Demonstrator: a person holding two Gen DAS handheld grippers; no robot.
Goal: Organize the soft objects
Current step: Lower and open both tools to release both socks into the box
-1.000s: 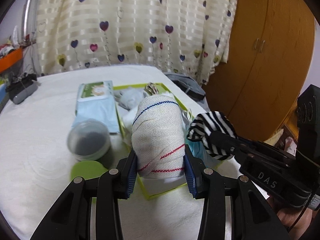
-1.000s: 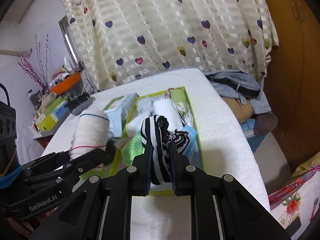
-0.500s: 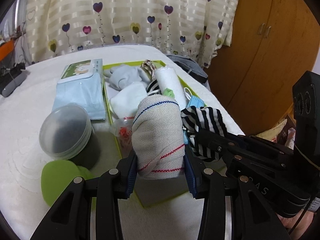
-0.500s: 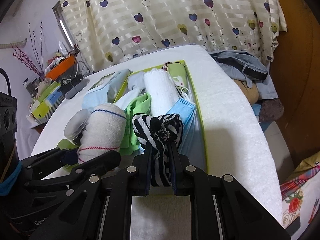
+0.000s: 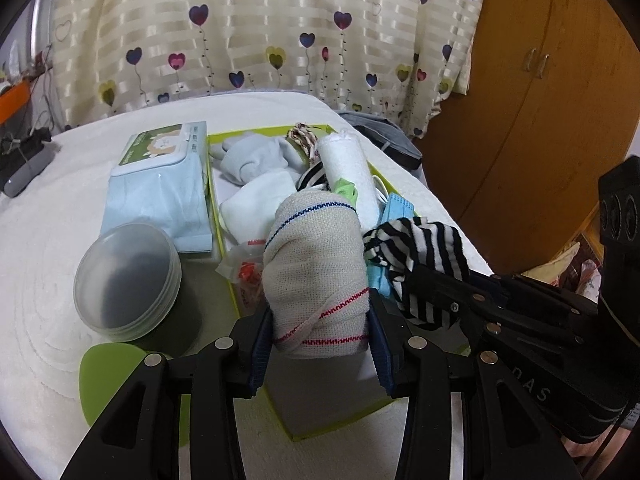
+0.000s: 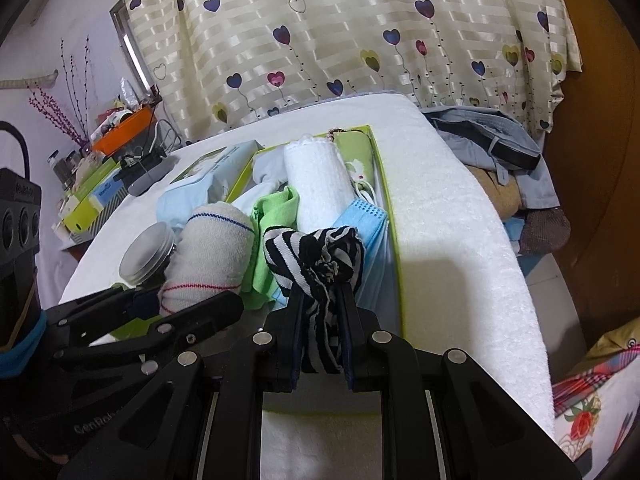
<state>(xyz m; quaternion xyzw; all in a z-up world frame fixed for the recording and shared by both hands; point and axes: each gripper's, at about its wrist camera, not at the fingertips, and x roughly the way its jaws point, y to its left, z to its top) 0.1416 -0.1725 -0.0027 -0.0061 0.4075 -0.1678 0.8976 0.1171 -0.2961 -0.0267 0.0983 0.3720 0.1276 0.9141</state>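
Note:
My left gripper (image 5: 318, 340) is shut on a rolled beige bandage (image 5: 316, 272) with blue and red stitched lines, held just above the near end of a green-rimmed tray (image 5: 340, 426). My right gripper (image 6: 322, 336) is shut on a black-and-white striped sock (image 6: 316, 256), right beside the bandage (image 6: 212, 252) over the tray's near right part. The tray (image 6: 394, 224) holds a white rolled towel (image 6: 320, 180), a green cloth (image 6: 276, 216), blue face masks (image 6: 368, 220), pale socks (image 5: 256, 156) and a white cloth (image 5: 256, 208).
A blue-and-green wipes pack (image 5: 160, 184) lies left of the tray. A round grey lidded jar (image 5: 128, 280) and a green lid (image 5: 112, 384) sit at near left. Folded clothes (image 6: 500, 152) lie off the bed's right edge. A wooden wardrobe (image 5: 540, 80) stands right.
Both grippers have moved forward and down over the tray with their loads, now closer to the tray's contents. Both grips are unchanged.

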